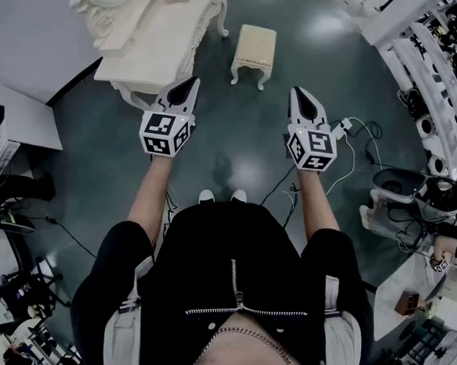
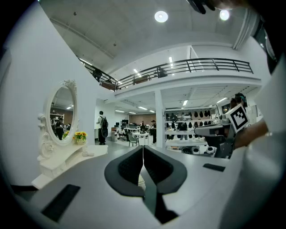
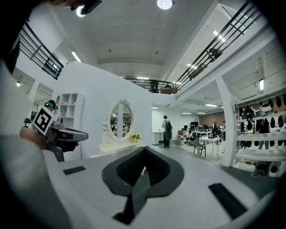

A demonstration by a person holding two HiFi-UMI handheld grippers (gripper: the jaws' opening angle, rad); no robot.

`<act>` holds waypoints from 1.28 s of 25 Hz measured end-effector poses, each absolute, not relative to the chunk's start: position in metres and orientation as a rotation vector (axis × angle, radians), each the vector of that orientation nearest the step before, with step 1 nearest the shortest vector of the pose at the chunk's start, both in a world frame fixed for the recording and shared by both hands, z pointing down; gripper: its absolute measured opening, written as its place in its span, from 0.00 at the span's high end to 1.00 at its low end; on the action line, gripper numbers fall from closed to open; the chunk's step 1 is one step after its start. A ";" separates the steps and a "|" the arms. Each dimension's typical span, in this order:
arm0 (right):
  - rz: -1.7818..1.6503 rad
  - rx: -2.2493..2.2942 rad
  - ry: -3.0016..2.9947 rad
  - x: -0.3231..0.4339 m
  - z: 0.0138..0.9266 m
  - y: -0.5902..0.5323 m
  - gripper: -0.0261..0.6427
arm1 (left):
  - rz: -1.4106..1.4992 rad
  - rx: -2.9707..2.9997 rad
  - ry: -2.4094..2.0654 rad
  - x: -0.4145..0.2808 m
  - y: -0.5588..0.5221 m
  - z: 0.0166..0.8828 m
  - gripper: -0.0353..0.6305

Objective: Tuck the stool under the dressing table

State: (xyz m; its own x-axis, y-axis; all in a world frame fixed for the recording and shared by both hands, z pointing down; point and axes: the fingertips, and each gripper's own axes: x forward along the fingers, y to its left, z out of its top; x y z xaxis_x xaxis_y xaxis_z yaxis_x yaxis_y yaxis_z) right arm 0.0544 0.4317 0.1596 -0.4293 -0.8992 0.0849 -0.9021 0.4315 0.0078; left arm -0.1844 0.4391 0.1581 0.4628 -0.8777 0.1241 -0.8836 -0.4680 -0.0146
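a person stands on the dark floor (image 1: 238, 140) with the left tongs (image 1: 189, 87) and right tongs (image 1: 300, 94) held out in front, both pairs pressed together and holding nothing. the cream stool (image 1: 255, 50) stands in the open ahead of them, just right of the white dressing table (image 1: 155, 39) and apart from it, not yet tucked under. the table's oval mirror (image 3: 119, 120) faces the room.

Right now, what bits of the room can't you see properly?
- Stool: in both gripper views, almost all of it is hidden behind the closed jaws.
- Dressing table: the head view's top edge cuts off most of its mirror, and its top hides the space underneath.
- Flowers: left gripper view, too small to tell what kind.
- Shoes: head view, mostly hidden by the person's body.
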 end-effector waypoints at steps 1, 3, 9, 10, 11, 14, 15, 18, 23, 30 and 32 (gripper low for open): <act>0.051 1.637 -2.601 0.054 0.158 0.432 0.96 | 0.174 2.645 -1.593 -0.185 0.438 0.158 0.91; 0.031 1.641 -2.610 0.053 0.156 0.433 0.95 | 0.173 2.648 -1.594 -0.185 0.438 0.158 0.91; -0.010 1.643 -2.600 0.057 0.158 0.435 0.95 | 0.175 2.645 -1.590 -0.183 0.439 0.165 0.91; -0.011 1.648 -2.596 0.059 0.159 0.435 0.95 | 0.176 2.648 -1.586 -0.181 0.439 0.166 0.91; -0.009 1.655 -2.594 0.059 0.159 0.434 0.95 | 0.177 2.651 -1.583 -0.180 0.438 0.167 0.91; 0.013 1.667 -2.596 0.059 0.165 0.431 0.95 | 0.183 2.648 -1.576 -0.179 0.436 0.174 0.91; 0.025 1.661 -2.595 0.058 0.169 0.431 0.95 | 0.187 2.637 -1.577 -0.179 0.437 0.178 0.91; 0.046 1.644 -2.591 0.065 0.174 0.429 0.95 | 0.202 2.615 -1.580 -0.172 0.438 0.184 0.91; 0.045 1.619 -2.615 0.079 0.171 0.423 0.95 | 0.212 2.611 -1.613 -0.157 0.435 0.176 0.91; 0.058 1.564 -2.631 0.101 0.179 0.425 0.95 | 0.221 2.581 -1.669 -0.141 0.446 0.176 0.91; 0.058 1.560 -2.646 0.102 0.178 0.423 0.95 | 0.227 2.576 -1.673 -0.140 0.444 0.177 0.91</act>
State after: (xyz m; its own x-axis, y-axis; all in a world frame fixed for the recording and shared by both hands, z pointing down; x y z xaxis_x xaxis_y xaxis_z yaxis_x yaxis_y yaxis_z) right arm 0.1017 0.4231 0.1781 -0.4827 -0.8722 0.0793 -0.8748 0.4844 0.0026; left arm -0.1401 0.4444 0.1770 0.3994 -0.9033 0.1567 -0.9124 -0.4084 -0.0288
